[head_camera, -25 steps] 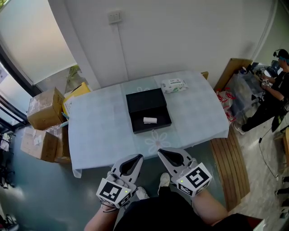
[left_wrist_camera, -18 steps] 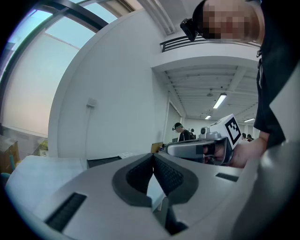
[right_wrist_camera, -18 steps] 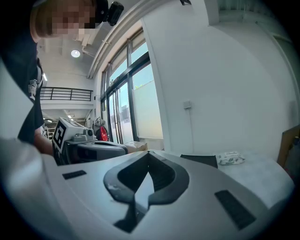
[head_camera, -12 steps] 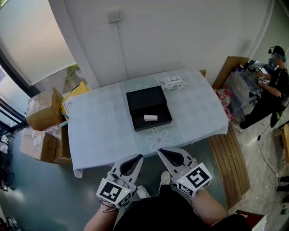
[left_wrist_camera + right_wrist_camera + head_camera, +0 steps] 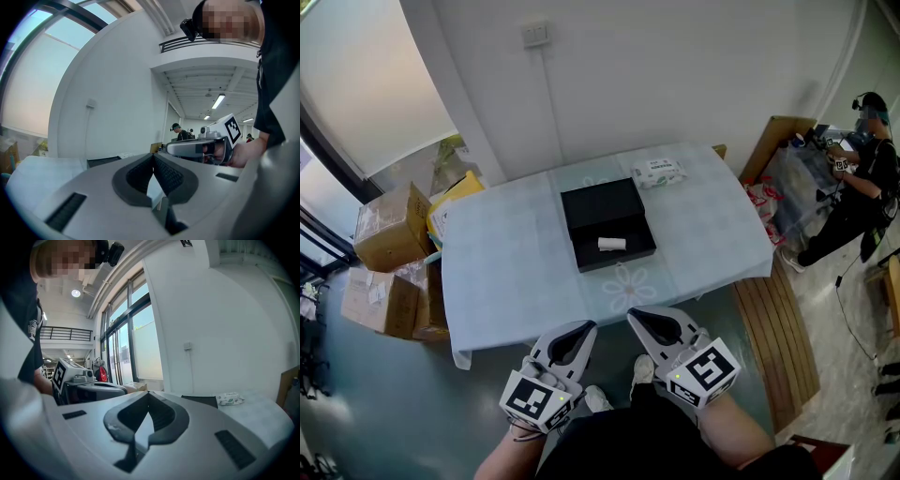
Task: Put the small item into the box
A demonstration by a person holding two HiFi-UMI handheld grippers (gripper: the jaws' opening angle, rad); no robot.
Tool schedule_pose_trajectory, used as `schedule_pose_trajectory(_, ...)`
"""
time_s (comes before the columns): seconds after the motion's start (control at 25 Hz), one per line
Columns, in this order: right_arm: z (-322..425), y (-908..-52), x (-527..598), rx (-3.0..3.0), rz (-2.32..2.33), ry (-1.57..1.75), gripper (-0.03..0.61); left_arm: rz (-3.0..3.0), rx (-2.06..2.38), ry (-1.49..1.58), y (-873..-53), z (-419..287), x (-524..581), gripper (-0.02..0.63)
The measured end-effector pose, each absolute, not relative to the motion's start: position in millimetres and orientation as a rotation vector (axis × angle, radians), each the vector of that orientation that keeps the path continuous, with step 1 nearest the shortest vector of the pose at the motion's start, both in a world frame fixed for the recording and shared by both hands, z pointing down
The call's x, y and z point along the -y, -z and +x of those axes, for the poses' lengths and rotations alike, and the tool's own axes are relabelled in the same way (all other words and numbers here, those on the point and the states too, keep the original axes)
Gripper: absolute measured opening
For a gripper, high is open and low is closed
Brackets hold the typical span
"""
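The big table with the pale checked cloth (image 5: 516,272) fills the middle of the head view, and its legs are hidden under the cloth. Brown cardboard boxes (image 5: 389,225) sit on the floor to its left, some cut off by the picture edge. A flat black open box (image 5: 607,225) lies in the middle of the table. The left grey claw (image 5: 586,325) and the right grey claw (image 5: 633,314) are held side by side, near the table's front edge and well apart from the box. Both have their jaws pressed together with nothing in them. A white pack of wipes (image 5: 659,172) lies just behind the box. The small white item (image 5: 611,244) lies inside the box, in its front half. It is too tiny to tell what it is, and the gripper views cannot see it.
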State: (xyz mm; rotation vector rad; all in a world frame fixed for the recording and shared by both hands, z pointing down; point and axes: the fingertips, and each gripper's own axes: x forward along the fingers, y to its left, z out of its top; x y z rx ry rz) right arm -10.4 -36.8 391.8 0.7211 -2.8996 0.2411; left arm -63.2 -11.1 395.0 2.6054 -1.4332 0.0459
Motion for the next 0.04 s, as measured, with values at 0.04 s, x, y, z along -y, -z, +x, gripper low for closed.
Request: schedule_pose_trajectory(0.04, -10.1, -391.4, 36.6, 2.900, 0.721, -0.241, 0.009, 2.606, 1.434, -0.045, -394.5, -62.8, 11.1, 0.008)
